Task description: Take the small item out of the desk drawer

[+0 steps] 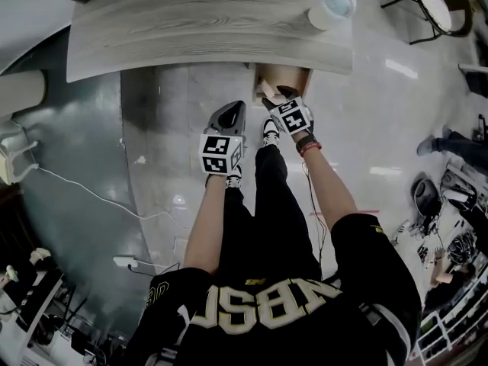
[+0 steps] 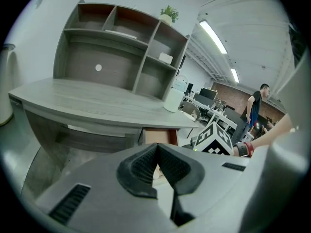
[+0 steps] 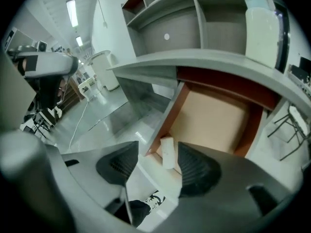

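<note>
The desk drawer (image 3: pixel 214 123) stands pulled out under the grey desk top (image 1: pixel 191 29). It shows as a tan box with reddish-brown walls. A small white oblong item (image 3: pixel 167 152) lies in its near left corner, against the front wall. My right gripper (image 3: pixel 155 164) hangs over that corner with its jaws wide apart. The item sits in the gap close to the right pad (image 3: pixel 194 171), and neither pad presses it. In the head view the right gripper (image 1: pixel 274 97) reaches into the drawer (image 1: pixel 284 76). My left gripper (image 1: pixel 231 113) hangs lower left of it, shut and empty (image 2: pixel 156 166).
A white jug (image 1: pixel 333 6) stands on the desk's right end above the drawer. A shelf unit (image 2: pixel 121 57) rises behind the desk. A white cable (image 1: pixel 91 197) runs over the glossy floor at left. A chair (image 1: pixel 438 2) and a standing person (image 2: pixel 255 108) are off to the right.
</note>
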Available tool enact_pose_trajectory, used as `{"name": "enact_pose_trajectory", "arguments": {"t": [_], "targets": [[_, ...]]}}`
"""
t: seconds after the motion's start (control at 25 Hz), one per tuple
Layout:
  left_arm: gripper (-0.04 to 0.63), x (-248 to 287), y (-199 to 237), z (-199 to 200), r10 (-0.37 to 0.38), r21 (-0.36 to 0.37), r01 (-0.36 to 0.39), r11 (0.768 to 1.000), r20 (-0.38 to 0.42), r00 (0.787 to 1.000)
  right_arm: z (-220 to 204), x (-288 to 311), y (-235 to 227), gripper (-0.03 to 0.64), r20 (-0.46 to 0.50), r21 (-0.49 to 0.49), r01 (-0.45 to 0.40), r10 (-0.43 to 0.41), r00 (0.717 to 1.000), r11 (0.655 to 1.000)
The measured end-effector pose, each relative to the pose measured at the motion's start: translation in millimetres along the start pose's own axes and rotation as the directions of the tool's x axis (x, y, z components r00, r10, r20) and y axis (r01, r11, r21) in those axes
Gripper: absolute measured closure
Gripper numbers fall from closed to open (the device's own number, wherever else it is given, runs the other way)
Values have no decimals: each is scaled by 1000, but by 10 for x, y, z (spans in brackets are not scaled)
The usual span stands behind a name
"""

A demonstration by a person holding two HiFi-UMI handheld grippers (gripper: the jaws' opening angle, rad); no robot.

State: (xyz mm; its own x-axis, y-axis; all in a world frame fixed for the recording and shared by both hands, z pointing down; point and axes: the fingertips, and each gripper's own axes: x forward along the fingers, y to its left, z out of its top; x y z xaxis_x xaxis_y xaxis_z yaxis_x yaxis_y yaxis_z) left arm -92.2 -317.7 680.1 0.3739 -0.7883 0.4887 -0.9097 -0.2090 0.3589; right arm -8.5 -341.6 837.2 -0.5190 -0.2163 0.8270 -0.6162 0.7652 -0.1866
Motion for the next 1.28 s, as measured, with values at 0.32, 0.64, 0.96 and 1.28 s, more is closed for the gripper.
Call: {"name": "enact_pose_trajectory", "arguments": {"t": [0.32, 0.64, 0.96, 1.28], "targets": [[581, 197, 160, -221, 24, -34, -25, 999, -35, 999, -260, 494, -218, 370, -95, -17, 0, -2, 995, 1000], [581, 287, 296, -365, 44, -59, -47, 997, -55, 998, -387, 844, -264, 393, -152, -33, 5, -10, 988, 999], [581, 231, 373, -462, 56, -71, -61, 996, -65, 996, -472, 961, -347, 479, -174, -23, 61, -64, 983, 998], [581, 169, 414, -437, 55, -67, -59, 996, -65, 996, -370, 860, -312, 483, -144, 3, 79, -78, 987, 997]]}}
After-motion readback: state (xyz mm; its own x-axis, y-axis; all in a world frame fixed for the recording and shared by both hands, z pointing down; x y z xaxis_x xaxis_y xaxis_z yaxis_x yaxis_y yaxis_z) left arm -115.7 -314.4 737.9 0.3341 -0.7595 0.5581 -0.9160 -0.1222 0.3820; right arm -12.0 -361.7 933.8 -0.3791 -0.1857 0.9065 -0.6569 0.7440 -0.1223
